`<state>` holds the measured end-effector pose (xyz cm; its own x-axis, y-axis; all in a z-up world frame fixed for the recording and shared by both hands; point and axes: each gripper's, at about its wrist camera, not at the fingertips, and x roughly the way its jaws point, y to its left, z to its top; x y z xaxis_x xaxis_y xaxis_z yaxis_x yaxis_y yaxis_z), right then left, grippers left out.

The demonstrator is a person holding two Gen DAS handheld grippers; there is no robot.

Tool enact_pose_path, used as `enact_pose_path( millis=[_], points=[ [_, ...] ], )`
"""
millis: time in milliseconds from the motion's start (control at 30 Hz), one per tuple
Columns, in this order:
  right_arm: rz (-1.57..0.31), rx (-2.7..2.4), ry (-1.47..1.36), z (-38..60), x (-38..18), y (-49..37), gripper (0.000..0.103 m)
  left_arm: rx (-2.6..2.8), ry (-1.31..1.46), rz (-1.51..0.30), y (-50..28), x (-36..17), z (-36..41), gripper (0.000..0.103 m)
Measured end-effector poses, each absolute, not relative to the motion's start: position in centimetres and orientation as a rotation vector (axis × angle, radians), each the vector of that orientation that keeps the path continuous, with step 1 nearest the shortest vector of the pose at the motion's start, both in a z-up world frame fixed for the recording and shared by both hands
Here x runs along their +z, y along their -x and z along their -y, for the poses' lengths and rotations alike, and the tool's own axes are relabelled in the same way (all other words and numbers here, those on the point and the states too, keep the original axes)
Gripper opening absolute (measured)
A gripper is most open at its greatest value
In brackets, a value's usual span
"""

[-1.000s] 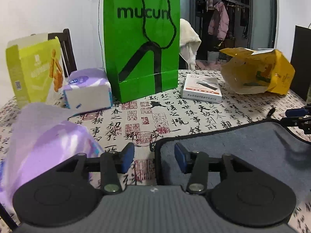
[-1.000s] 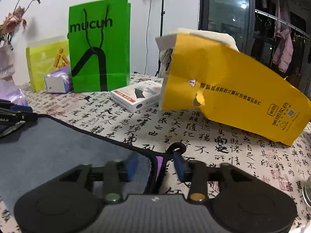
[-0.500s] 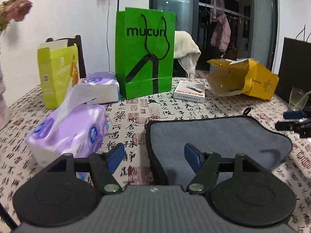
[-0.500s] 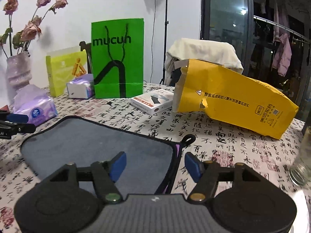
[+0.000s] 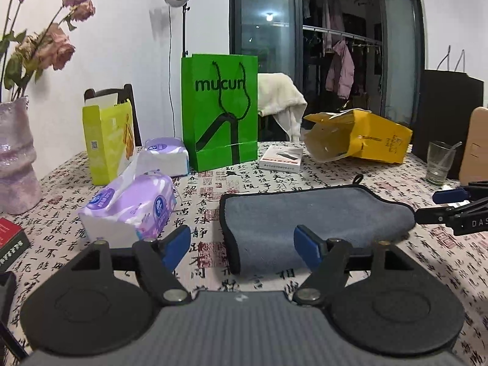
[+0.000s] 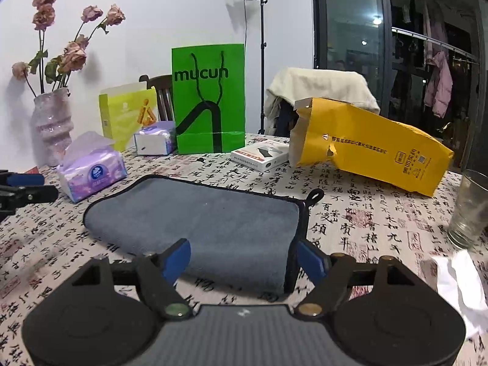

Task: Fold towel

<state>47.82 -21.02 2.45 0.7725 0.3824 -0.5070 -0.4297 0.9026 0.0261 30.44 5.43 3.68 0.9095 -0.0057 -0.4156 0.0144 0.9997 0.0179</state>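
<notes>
A grey towel (image 5: 308, 219) with a black hem lies folded over on the patterned tablecloth; it also shows in the right wrist view (image 6: 201, 222), with a black hanging loop (image 6: 315, 196) at its far right corner. My left gripper (image 5: 242, 245) is open and empty, raised above the table, just short of the towel's near left end. My right gripper (image 6: 244, 257) is open and empty, over the towel's near right end. Each gripper shows at the edge of the other's view: the right gripper (image 5: 457, 207), the left gripper (image 6: 24, 189).
A purple tissue pack (image 5: 131, 207) lies left of the towel. Behind stand a green mucun bag (image 5: 219, 109), a yellow-green box (image 5: 106, 140), a white box (image 5: 282, 158) and a yellow bag (image 5: 363, 140). A glass (image 6: 468, 210) and a vase (image 6: 53, 128) flank the table.
Both grippers have opened wider, let go of the towel's far edge and pulled back and up. The towel now lies folded on the table.
</notes>
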Motion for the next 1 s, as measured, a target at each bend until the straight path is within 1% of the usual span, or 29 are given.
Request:
enact_pose_path(
  millis=[233, 367, 567, 667, 1000],
  points=[
    [-0.511, 0.43, 0.081, 21.2, 2.9, -44.1, 0.079, -0.014, -0.014, -0.414, -27.0, 3.8, -4.6, 0.078],
    [-0.499, 0.43, 0.084, 20.9, 3.0, -41.5, 0.083, -0.022, -0.008, -0.404, -25.0, 4.0, -4.3, 0.079],
    [-0.49, 0.428, 0.084, 20.6, 3.0, -37.8, 0.083, -0.031, -0.022, -0.383, -21.7, 4.2, -3.8, 0.079],
    [-0.477, 0.425, 0.08, 20.3, 3.2, -35.7, 0.083, -0.028, -0.015, -0.364, -19.9, 4.3, -3.9, 0.082],
    [-0.453, 0.419, 0.074, 19.7, 3.1, -29.4, 0.085, -0.014, -0.038, -0.354, -14.7, 3.8, -4.0, 0.082]
  ],
)
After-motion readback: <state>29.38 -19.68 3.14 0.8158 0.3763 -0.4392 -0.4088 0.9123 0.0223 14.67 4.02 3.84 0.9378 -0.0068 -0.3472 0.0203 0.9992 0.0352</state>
